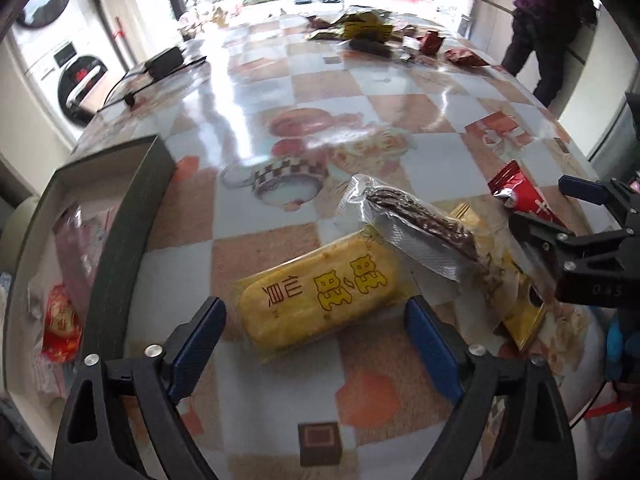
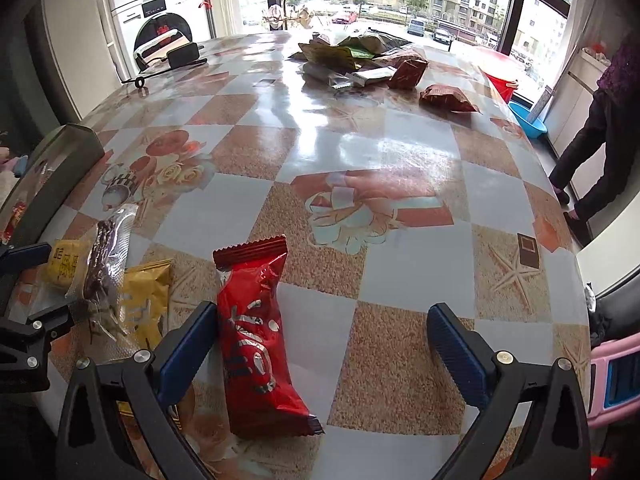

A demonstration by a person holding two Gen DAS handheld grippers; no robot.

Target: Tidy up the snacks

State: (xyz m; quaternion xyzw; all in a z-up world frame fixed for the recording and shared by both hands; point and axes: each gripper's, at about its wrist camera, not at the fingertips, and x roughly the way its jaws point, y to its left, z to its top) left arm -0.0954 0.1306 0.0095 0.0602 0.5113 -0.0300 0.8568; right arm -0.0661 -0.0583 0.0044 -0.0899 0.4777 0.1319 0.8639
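My left gripper is open, its blue fingers on either side of a yellow rice-cracker packet lying on the table. A clear pack with a dark sausage and a yellow wrapper lie to its right. A dark open box at the left holds several snacks. My right gripper is open over a red snack packet, which lies by its left finger. The sausage pack and yellow wrapper lie to its left.
A pile of assorted snacks lies at the table's far side, with a dark red packet apart from it. A black adapter with cable sits at the far left. A person stands to the right of the table.
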